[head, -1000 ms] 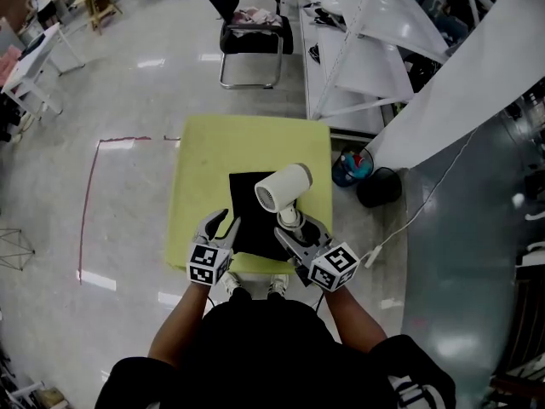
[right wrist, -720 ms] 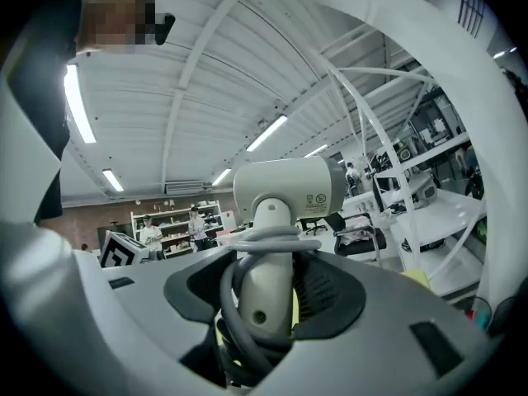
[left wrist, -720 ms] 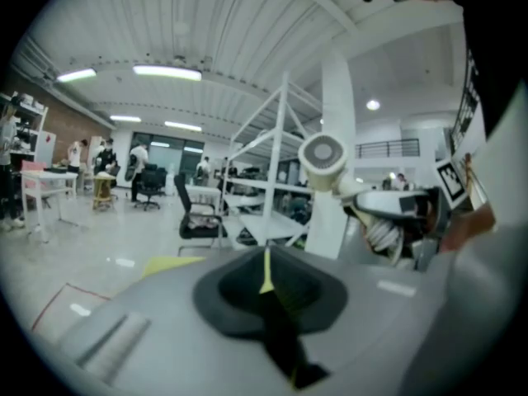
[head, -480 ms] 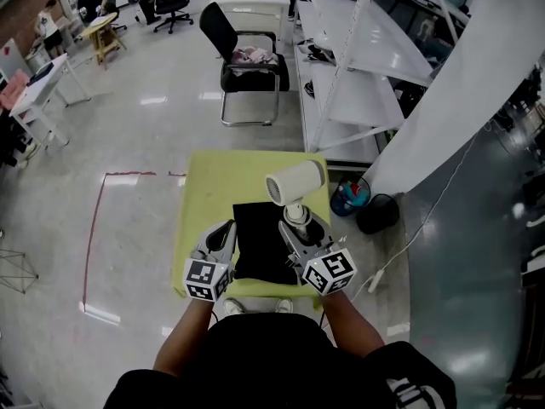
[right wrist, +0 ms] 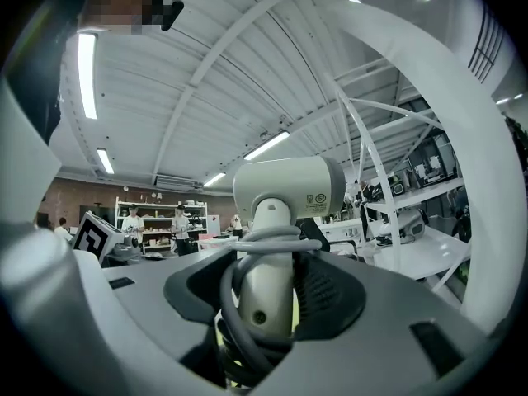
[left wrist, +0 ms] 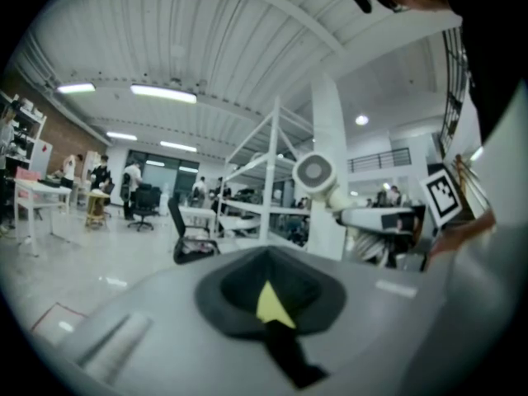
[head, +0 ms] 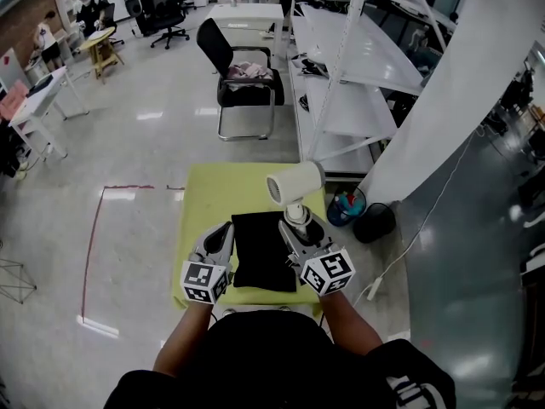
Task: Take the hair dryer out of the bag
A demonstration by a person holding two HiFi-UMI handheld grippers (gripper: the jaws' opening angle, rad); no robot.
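Note:
In the head view a white hair dryer (head: 295, 183) stands upright above the yellow-green table (head: 209, 196). Its nozzle points left. My right gripper (head: 298, 223) is shut on its handle, where the grey cord (right wrist: 247, 304) is wound. The black bag (head: 264, 250) lies flat on the table under and between both grippers. My left gripper (head: 223, 236) hovers at the bag's left edge, shut with nothing in it. The left gripper view shows the dryer (left wrist: 316, 172) to its right. In the right gripper view the dryer's body (right wrist: 287, 190) rises straight ahead.
A black chair (head: 245, 79) with clothes on it stands beyond the table. White shelving (head: 358, 75) runs along the right. A blue container (head: 343, 204) and a black bin (head: 375, 221) sit beside the table's right edge. Red tape (head: 92, 233) marks the floor on the left.
Both grippers have risen. The left gripper's jaws closed with nothing in them at the bag's edge. The hair dryer went up with the right gripper, away from the bag.

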